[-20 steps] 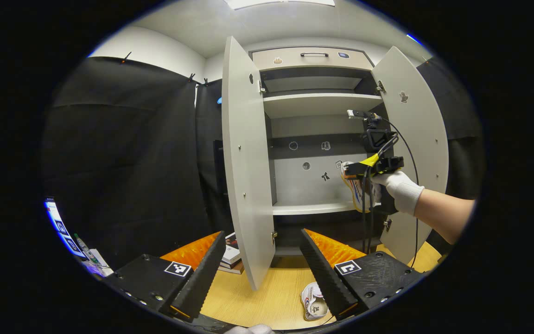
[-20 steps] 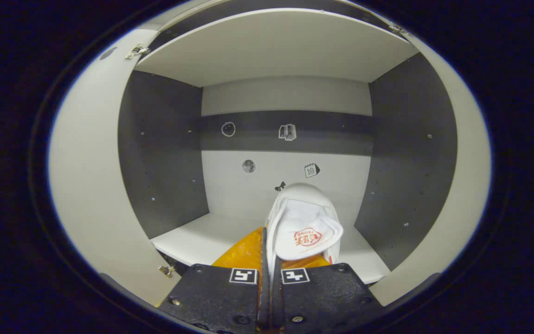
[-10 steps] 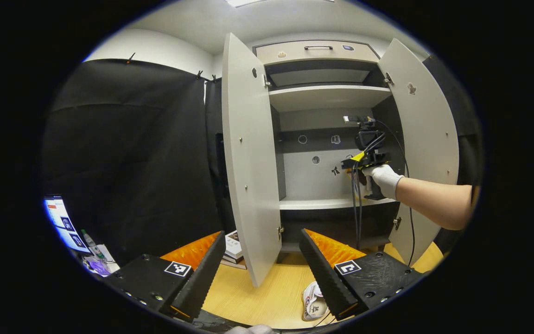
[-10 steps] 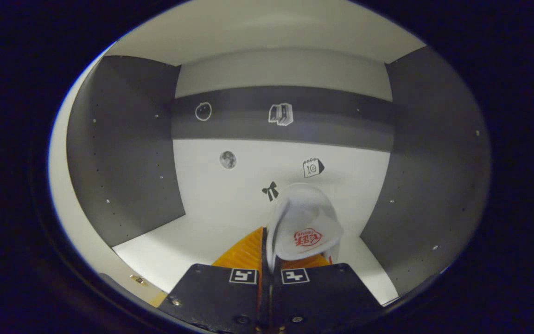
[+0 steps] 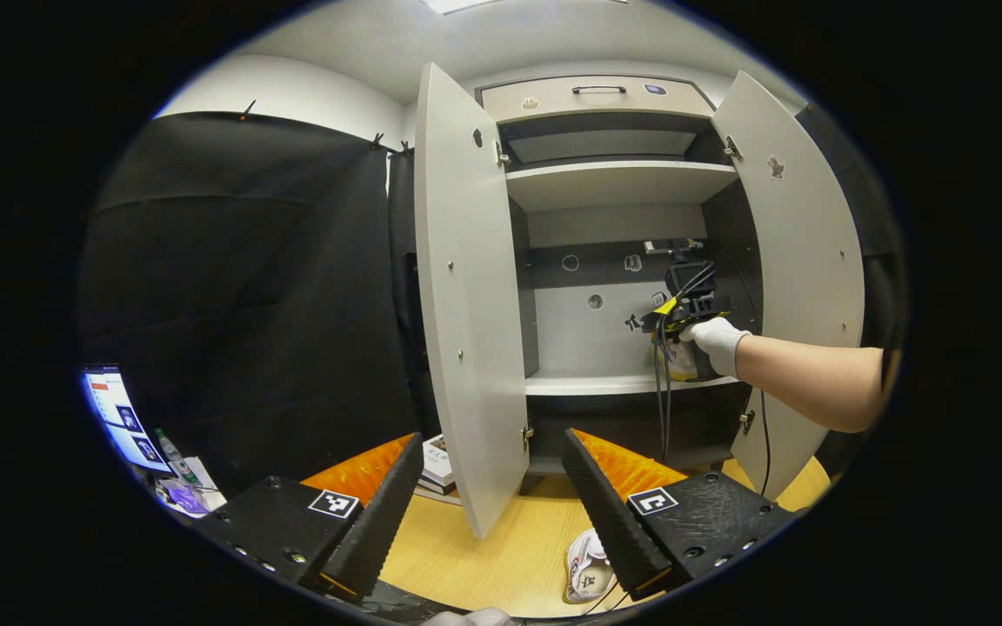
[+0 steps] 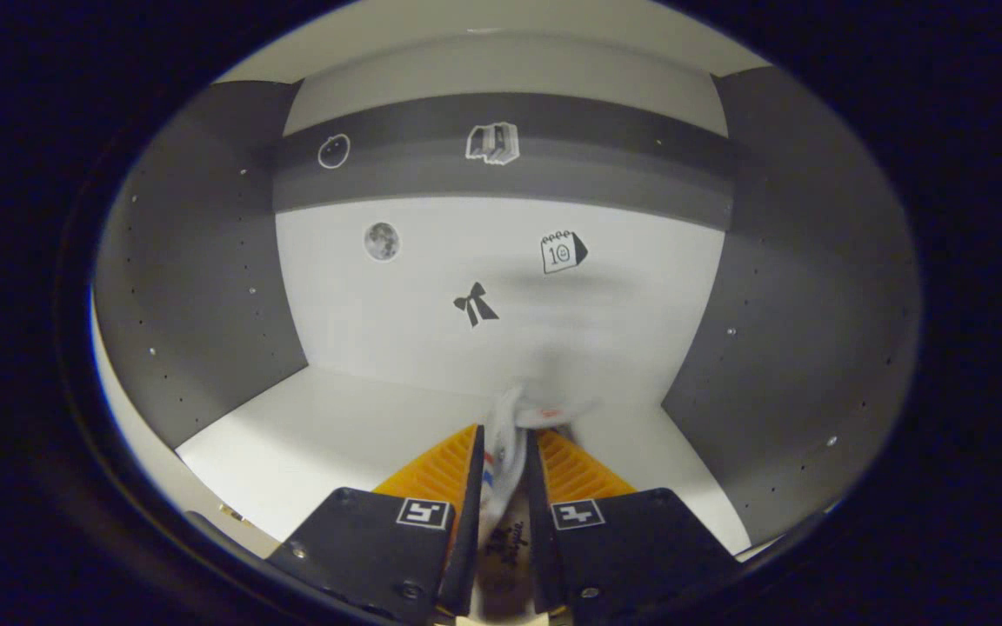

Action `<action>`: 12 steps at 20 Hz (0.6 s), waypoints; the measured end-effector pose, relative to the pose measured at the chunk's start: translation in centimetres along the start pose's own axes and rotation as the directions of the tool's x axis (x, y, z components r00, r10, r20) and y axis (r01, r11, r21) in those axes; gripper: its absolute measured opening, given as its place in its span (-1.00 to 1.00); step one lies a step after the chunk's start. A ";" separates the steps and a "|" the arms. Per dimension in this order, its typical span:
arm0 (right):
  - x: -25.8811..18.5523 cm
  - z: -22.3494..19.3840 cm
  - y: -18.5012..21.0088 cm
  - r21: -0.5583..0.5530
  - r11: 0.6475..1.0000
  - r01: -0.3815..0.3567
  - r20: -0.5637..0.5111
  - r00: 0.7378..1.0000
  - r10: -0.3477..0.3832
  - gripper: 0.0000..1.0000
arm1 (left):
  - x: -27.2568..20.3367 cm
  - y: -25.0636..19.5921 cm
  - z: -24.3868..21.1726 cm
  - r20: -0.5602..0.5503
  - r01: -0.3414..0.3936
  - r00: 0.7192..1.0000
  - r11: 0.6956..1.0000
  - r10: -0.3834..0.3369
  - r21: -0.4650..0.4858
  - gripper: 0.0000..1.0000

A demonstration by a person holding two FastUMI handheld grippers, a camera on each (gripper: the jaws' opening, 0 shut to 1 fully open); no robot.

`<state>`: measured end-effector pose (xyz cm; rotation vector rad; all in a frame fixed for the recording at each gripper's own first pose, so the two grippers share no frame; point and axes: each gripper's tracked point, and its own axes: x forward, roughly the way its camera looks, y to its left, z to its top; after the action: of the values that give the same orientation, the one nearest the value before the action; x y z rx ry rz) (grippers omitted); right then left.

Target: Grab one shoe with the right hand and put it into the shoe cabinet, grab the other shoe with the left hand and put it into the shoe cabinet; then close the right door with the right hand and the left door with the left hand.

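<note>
The right gripper (image 6: 501, 452) is reaching inside the shoe cabinet (image 5: 614, 187), its fingers slightly parted around a blurred shoe (image 6: 510, 426) over the shelf (image 6: 310, 426). The left gripper (image 5: 488, 487) is hanging wide open, with the other shoe (image 5: 586, 569) lying on the floor (image 5: 484, 556) at its five o'clock.

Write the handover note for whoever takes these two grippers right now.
Right gripper: inside the shoe cabinet over the middle shelf, jaws slightly parted, first shoe between them; release looks underway, blurred.
Left gripper: open, empty, above the table.
Second shoe: on the table by the left gripper.
Left door and right door: open.
Left: finish placing the first shoe, shelve the second, close both doors.
</note>
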<state>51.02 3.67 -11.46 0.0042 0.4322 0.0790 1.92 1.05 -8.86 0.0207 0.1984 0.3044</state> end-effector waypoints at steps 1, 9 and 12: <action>-0.3 0.2 0.1 -0.011 1.000 0.019 0.002 1.000 -0.019 -0.41 | 0.1 0.1 0.0 -0.001 0.000 1.000 1.000 0.000 -0.005 0.93; -4.5 2.9 0.0 -0.032 0.999 0.035 0.121 0.992 -0.031 0.69 | 0.1 0.0 0.3 0.012 0.048 0.999 0.999 -0.047 -0.016 0.93; -8.6 4.4 0.1 -0.036 0.999 0.031 0.203 0.979 -0.024 0.79 | 0.0 0.3 0.2 0.015 0.070 0.997 0.998 -0.070 -0.007 0.93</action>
<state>45.02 3.15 -3.88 -0.0318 0.2270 0.0590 1.90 1.31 -8.63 0.0086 0.1832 0.2350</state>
